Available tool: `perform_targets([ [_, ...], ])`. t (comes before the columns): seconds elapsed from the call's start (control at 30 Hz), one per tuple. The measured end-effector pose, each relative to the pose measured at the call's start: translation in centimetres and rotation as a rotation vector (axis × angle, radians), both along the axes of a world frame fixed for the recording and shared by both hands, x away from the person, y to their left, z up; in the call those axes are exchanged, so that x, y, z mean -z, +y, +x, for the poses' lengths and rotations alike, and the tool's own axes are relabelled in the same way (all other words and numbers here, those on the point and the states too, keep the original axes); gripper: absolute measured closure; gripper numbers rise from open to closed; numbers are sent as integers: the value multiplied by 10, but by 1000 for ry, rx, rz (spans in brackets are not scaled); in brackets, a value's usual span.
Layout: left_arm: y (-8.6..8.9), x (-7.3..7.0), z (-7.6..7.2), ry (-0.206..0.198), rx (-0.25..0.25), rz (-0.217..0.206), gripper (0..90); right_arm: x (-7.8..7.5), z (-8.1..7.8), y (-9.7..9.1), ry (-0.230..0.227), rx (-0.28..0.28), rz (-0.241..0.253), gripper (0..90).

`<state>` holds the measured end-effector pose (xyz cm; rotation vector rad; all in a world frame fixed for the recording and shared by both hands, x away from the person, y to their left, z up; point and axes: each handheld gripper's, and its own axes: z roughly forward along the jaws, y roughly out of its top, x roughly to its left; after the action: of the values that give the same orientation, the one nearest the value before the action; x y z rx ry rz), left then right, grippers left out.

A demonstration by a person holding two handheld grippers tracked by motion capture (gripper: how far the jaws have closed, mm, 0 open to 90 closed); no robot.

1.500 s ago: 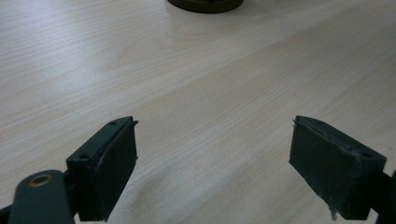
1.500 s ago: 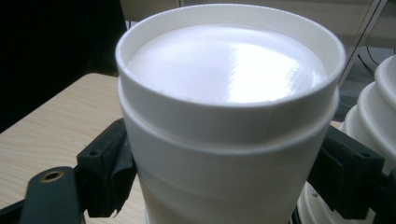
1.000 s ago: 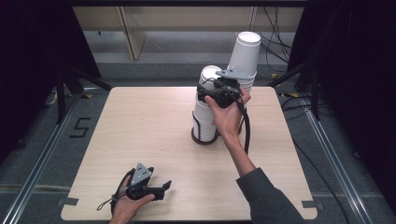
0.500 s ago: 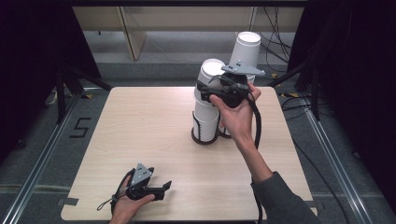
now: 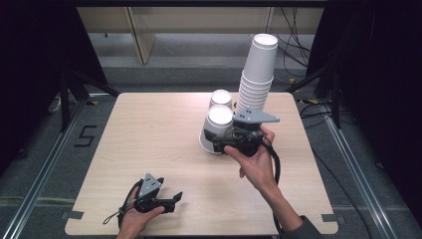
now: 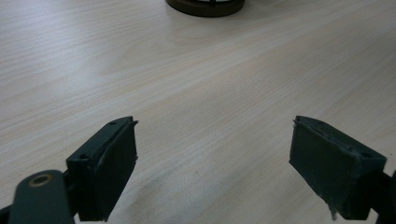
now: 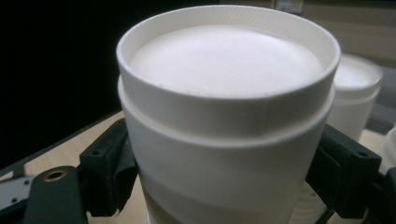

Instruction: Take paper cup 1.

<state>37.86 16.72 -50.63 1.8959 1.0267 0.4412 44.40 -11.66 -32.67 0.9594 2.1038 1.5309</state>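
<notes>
1. The right gripper sits near the middle of the wooden table, held in the person's right hand, with its jaws one on each side of an upside-down white paper cup
2. In the right gripper view the two black jaws hug that cup's sides low down, clamped on it, and the cup's flat bottom faces up
3. That cup looks to be the top one of a short stack: a second rim shows just under its upper band, and the base of the stack rests on the table
4. Just behind it stands a second upturned cup stack, about the same height, close beside the first
5. To the right of both rises a tall stack of cups, leaning a little to the right and reaching well above the table's far edge
6. The left gripper lies low over the table's near edge, well apart from the cups, held in the person's left hand
7. In the left gripper view its jaws stand apart with nothing between them, just bare wood grain below, and a dark round base shows at the top edge
</notes>
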Motion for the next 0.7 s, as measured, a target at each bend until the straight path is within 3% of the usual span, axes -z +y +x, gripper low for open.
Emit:
perform_targets([
  [0.07, 0, 0, 0, -8, 4, -12, 145, 22, -5, 3, 29, -20, -10, 193],
  [0.2, 0, -1, 0, -18, 9, -22, 144, 43, -7, 5, 46, -41, -29, 193],
  [0.43, 1, -3, 0, -32, 8, -40, 144, 62, -9, 8, 68, -60, -61, 193],
  [0.53, 1, -4, 0, -43, 15, -50, 144, 69, -10, 9, 104, -71, -62, 193],
  [0.63, 2, -5, -1, -42, 13, -49, 144, 75, -9, 10, 92, -103, -64, 193],
  [0.67, 2, -5, -1, -45, 16, -55, 144, 76, -11, 11, 108, -94, -54, 193],
  [0.7, 2, -5, -1, -46, 22, -60, 144, 77, -11, 10, 87, -102, -65, 193],
])
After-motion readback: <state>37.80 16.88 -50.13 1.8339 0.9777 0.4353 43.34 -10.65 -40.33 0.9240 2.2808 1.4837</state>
